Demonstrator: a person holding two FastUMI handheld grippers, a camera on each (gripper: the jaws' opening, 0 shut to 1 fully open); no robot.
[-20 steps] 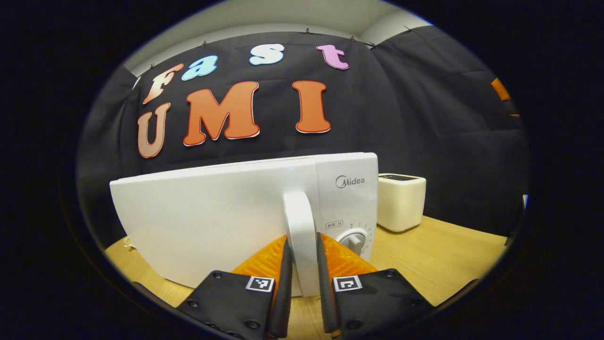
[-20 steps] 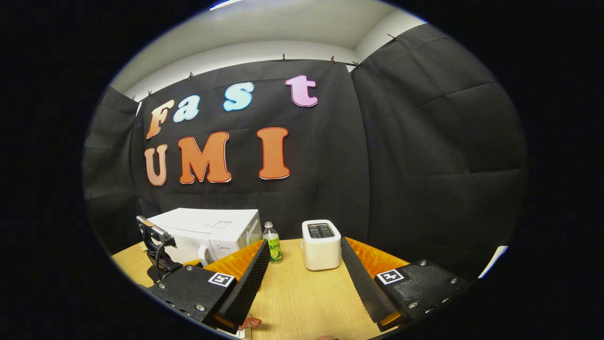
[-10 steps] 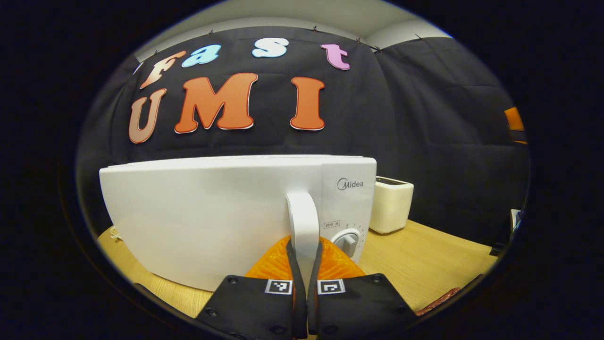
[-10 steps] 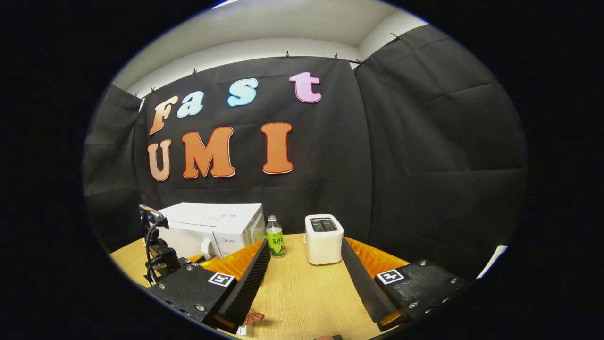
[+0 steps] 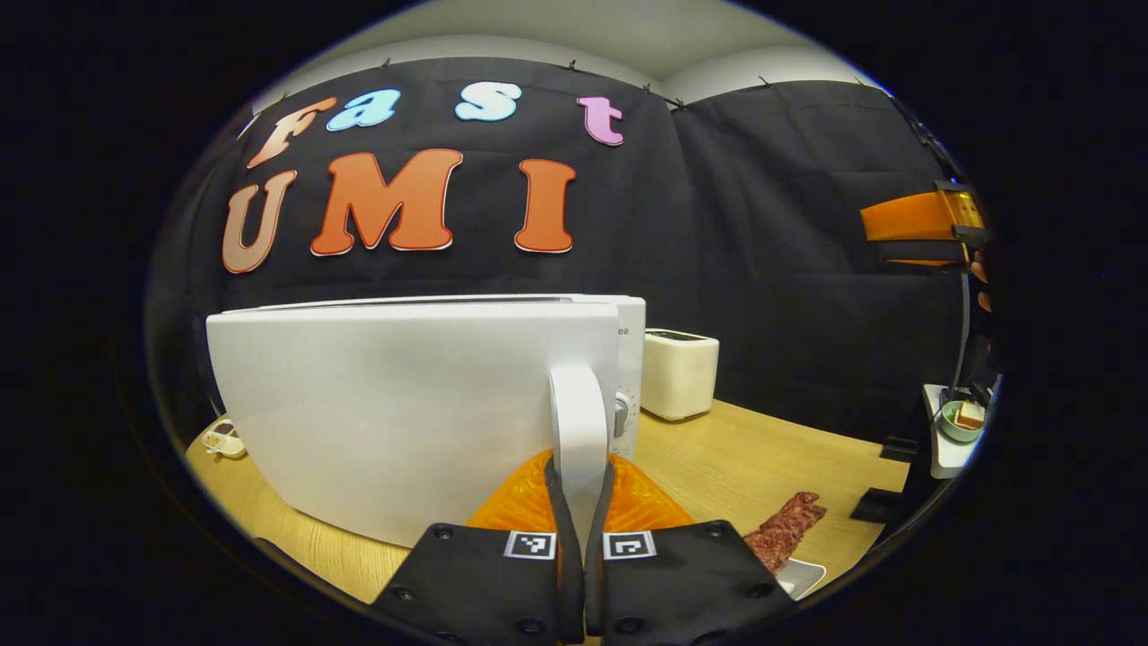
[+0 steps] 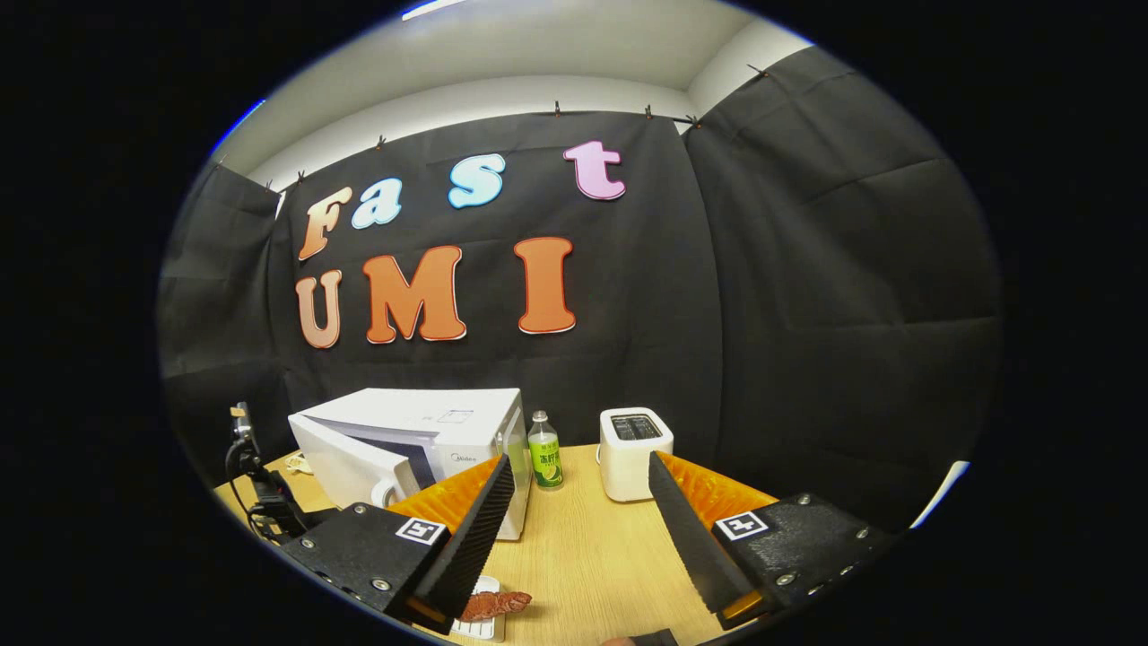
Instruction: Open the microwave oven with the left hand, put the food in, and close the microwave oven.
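In the left gripper view my left gripper (image 5: 579, 511) is shut on the white door handle (image 5: 578, 431) of the white microwave (image 5: 413, 404), whose door stands partly swung out from the body (image 5: 630, 350). The right gripper view shows the microwave (image 6: 421, 440) with its door (image 6: 345, 468) ajar and the left gripper's rig (image 6: 260, 489) beside it. A reddish-brown piece of food (image 5: 785, 529) lies on a white plate (image 5: 801, 576) on the table; in the right gripper view the food (image 6: 496, 603) lies just below my left finger. My right gripper (image 6: 574, 529) is open and holds nothing, above the table.
A white toaster (image 6: 634, 453) and a green-labelled bottle (image 6: 543, 462) stand right of the microwave on the wooden table (image 6: 583, 556). A small dish (image 5: 224, 440) sits at the table's far left. A bowl (image 5: 964, 420) rests on a stand at the right edge.
The microwave door has swung outward with the left gripper, which closed on the handle earlier. The control panel is now mostly hidden behind the door. The right gripper stays open.
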